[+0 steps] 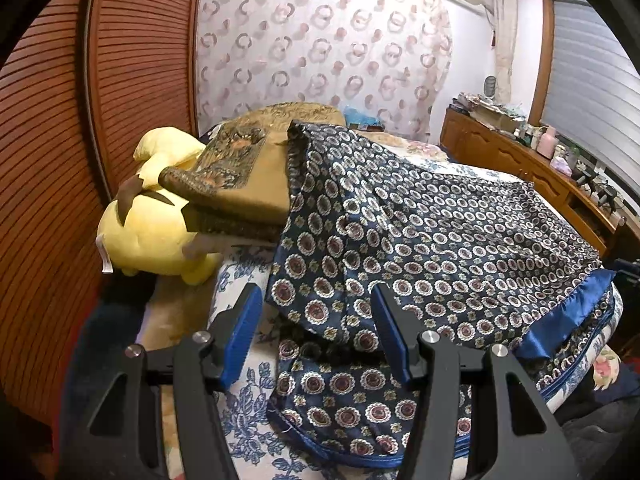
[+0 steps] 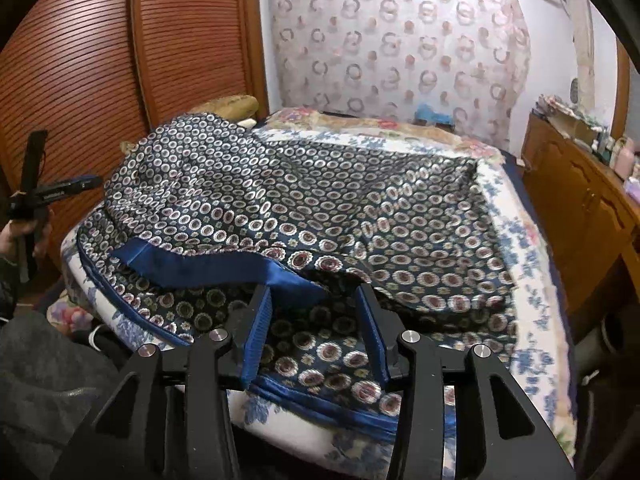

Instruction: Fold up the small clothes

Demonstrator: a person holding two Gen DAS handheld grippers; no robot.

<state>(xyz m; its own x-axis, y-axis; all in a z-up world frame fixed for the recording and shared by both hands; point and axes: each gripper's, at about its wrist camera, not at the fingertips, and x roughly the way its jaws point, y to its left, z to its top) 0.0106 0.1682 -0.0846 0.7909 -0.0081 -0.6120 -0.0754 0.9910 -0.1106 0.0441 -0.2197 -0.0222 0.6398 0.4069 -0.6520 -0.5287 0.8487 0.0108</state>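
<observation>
While spread over the floral bedsheet [image 2: 532,280], navy medallion-print garment [image 1: 440,232] lying rumpled, right gripper [image 2: 316,332] and left gripper [image 1: 316,332] both part-open above it, gripping nothing.

A bed [image 2: 520,240] with floral cover carries a navy patterned garment [image 2: 320,208] and brown cushions [image 1: 240,184].

A bedroom: a louvred wooden wardrobe [image 1: 132,60] stands on the left, a sheer ring-patterned curtain [image 1: 320,48] covers the far wall, and a low wooden cabinet [image 1: 520,160] – cluttered on top – runs beneath a blind-covered window [image 1: 592,80]. The bed [image 2: 520,240] wears floral sheets.
</observation>
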